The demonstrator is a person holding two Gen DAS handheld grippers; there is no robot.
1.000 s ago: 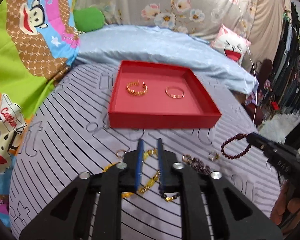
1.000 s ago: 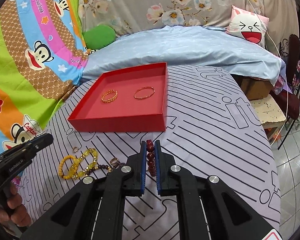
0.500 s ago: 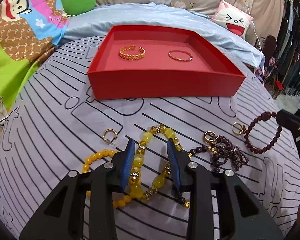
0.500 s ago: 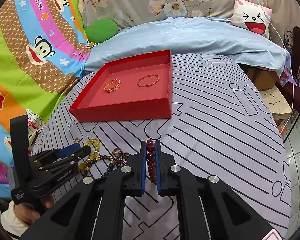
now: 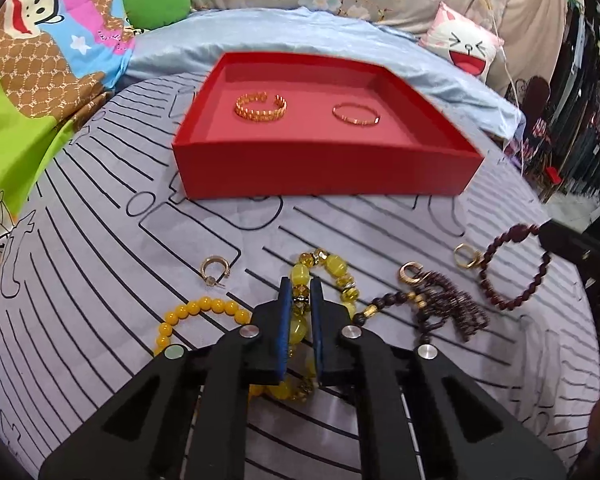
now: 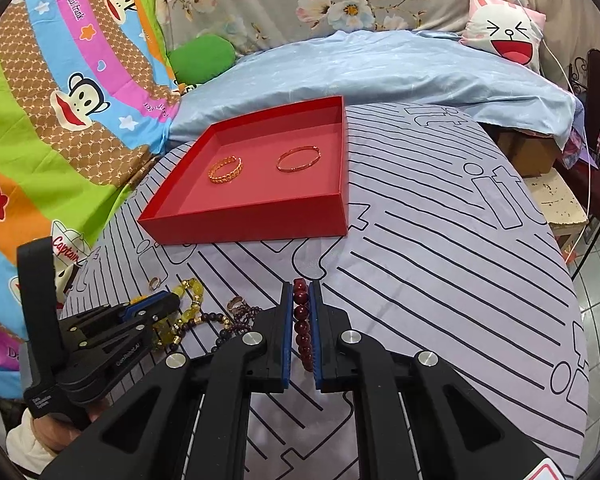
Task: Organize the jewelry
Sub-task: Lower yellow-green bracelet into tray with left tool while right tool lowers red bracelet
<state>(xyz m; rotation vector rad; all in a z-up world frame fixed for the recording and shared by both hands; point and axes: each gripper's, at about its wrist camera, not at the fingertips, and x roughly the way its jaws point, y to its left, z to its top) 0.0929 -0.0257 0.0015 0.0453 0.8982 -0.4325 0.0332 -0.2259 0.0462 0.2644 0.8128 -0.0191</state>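
I grip the chunky yellow glass-bead bracelet (image 5: 300, 280) in my left gripper (image 5: 299, 285) and the dark red round-bead bracelet (image 6: 302, 320) in my right gripper (image 6: 301, 286), both jaws closed on beads, so next I should lift them to the shallow red cardboard tray (image 6: 252, 228).

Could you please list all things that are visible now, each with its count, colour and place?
red tray: 1, red, far middle of the cloth.
gold bangles: 2, gold, inside the tray.
yellow glass-bead bracelet: 1, yellow, between the left fingers.
yellow round-bead bracelet: 1, yellow, near left.
small gold rings: 3, gold, on the cloth.
dark bead strand: 1, dark brown, right of the yellow ones.
maroon bracelet: 1, dark red, between the right fingers.
striped cloth: 1, lilac.
left gripper: 1, black and blue.
right gripper: 1, black and blue.
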